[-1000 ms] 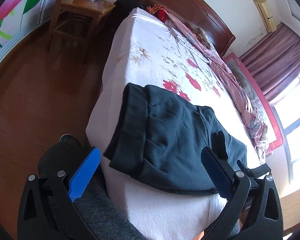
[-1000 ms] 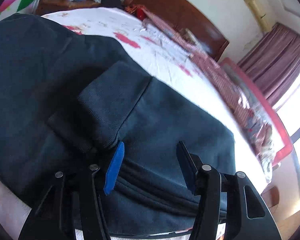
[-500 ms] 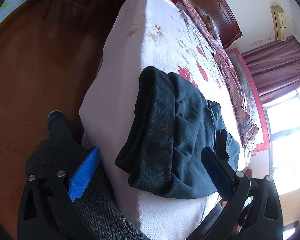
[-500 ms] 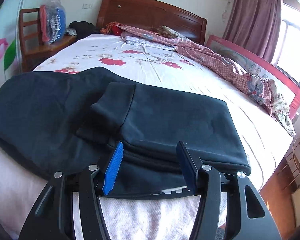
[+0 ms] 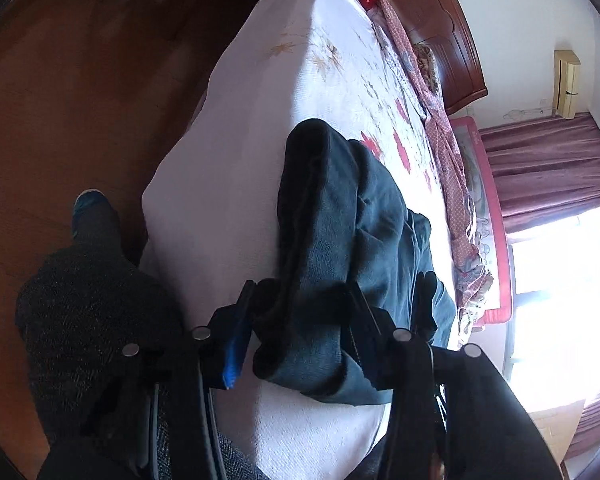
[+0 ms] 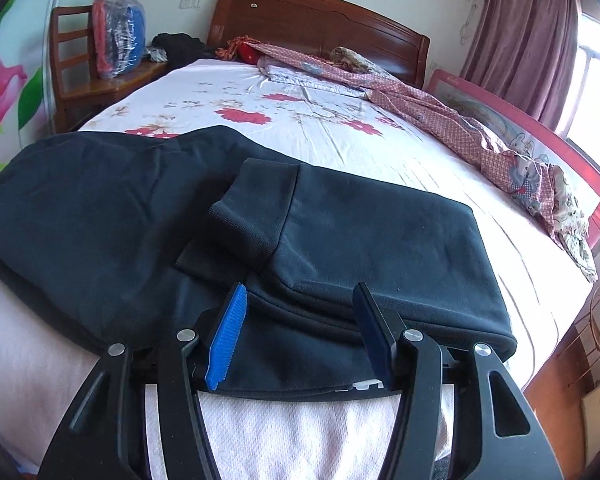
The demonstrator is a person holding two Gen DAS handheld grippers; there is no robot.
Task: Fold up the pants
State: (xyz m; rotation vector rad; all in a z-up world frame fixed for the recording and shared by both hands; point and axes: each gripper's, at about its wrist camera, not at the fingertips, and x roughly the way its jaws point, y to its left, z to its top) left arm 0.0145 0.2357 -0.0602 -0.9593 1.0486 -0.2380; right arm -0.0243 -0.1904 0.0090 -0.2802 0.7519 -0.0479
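Note:
Dark navy pants lie folded in a thick bundle at the foot of the bed, near its front edge. In the left wrist view the pants run away from me along the mattress. My left gripper is shut on the near left end of the bundle, with thick cloth bunched between its blue pads. My right gripper is shut on the near folded edge of the pants, with the cloth between its blue fingers. A ribbed cuff lies on top of the bundle.
The bed has a white floral sheet, a wooden headboard and a pink checked blanket along its right side. A wooden chair with a bagged bundle stands at the left. A person's leg stands on the wooden floor beside the bed.
My left gripper moved in from open and closed on the left end of the pants. My right gripper kept its hold on the front edge and pulled back a little.

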